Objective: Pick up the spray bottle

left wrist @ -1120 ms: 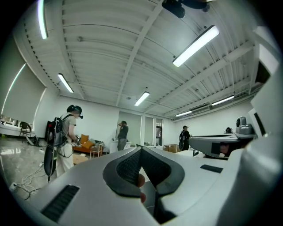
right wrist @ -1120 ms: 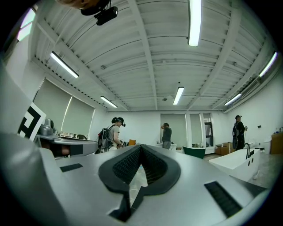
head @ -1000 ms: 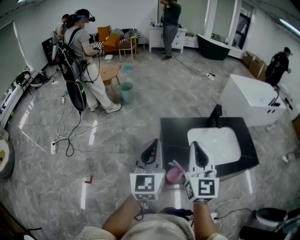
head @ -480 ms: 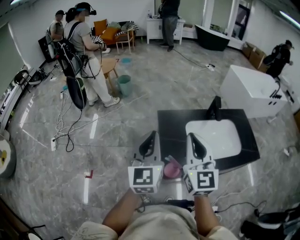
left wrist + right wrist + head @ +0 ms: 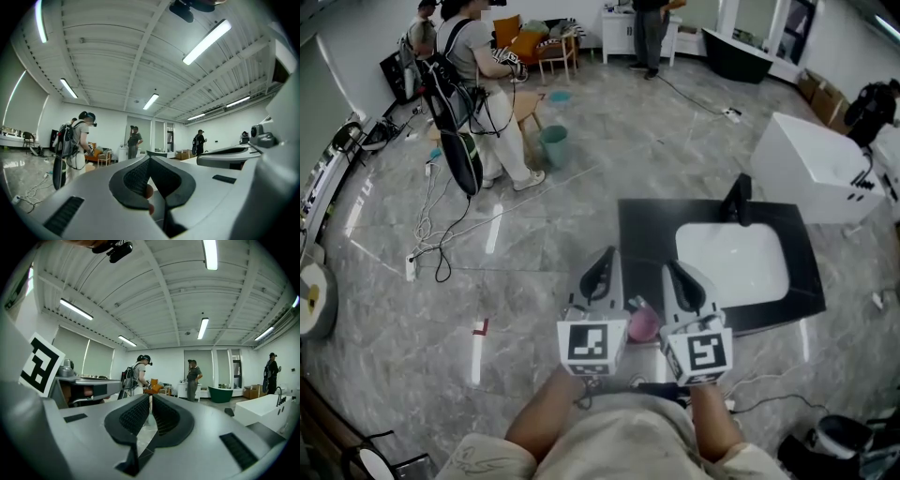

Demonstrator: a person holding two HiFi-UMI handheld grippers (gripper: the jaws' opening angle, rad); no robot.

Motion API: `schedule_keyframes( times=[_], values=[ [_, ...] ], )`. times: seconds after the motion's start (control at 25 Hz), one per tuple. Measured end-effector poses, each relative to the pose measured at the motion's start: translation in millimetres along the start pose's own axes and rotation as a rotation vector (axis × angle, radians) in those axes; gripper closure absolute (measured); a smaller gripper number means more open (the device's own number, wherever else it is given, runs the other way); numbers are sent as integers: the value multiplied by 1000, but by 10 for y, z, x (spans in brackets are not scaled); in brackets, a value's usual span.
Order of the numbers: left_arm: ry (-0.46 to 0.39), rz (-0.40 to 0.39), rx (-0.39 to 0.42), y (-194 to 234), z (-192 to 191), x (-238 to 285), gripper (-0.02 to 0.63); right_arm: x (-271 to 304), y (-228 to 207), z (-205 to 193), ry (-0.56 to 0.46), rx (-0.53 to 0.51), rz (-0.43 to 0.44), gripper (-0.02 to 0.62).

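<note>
A pink spray bottle (image 5: pixel 641 323) stands at the front left corner of the black counter (image 5: pixel 649 234), seen in the head view. It shows in the gap between my two grippers, partly hidden by their bodies. My left gripper (image 5: pixel 602 255) is just left of it, jaws closed with nothing held. My right gripper (image 5: pixel 671 267) is just right of it, also shut and empty. In the left gripper view the left gripper (image 5: pixel 150 158) points level into the room. The right gripper (image 5: pixel 150 397) does the same in its own view. Neither gripper view shows the bottle clearly.
A white basin (image 5: pixel 733 264) with a black faucet (image 5: pixel 737 199) sits in the counter. A white bathtub (image 5: pixel 811 159) stands at the far right. A person with a backpack (image 5: pixel 473 94), a teal bucket (image 5: pixel 553 145) and floor cables (image 5: pixel 441 234) are at the far left.
Both grippers have sunk a little, and the right one now leans slightly to the left. The bottle stays between them, untouched. The head view has shifted.
</note>
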State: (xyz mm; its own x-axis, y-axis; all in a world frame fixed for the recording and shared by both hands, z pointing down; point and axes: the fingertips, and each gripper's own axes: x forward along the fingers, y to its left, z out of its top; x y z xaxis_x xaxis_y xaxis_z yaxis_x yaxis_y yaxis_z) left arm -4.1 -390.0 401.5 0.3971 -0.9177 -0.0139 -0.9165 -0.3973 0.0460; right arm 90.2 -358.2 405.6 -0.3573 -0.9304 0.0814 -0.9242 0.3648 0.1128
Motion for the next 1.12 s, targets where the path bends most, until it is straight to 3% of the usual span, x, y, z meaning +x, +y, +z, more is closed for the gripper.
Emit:
schedule_keyframes(
  times=[0.16,0.68,0.88,1.12],
  values=[
    [-9,7,3,4,8,40,604,1,99,-204,65,5,64,580],
    [-16,20,22,-17,-29,75,604,-166,411,-977,322,34,276,414],
    [-7,17,18,-21,-46,75,604,-206,546,-1247,404,-21,323,367],
    [-3,15,25,9,-61,72,604,-215,602,-1515,461,-63,334,367]
  ],
)
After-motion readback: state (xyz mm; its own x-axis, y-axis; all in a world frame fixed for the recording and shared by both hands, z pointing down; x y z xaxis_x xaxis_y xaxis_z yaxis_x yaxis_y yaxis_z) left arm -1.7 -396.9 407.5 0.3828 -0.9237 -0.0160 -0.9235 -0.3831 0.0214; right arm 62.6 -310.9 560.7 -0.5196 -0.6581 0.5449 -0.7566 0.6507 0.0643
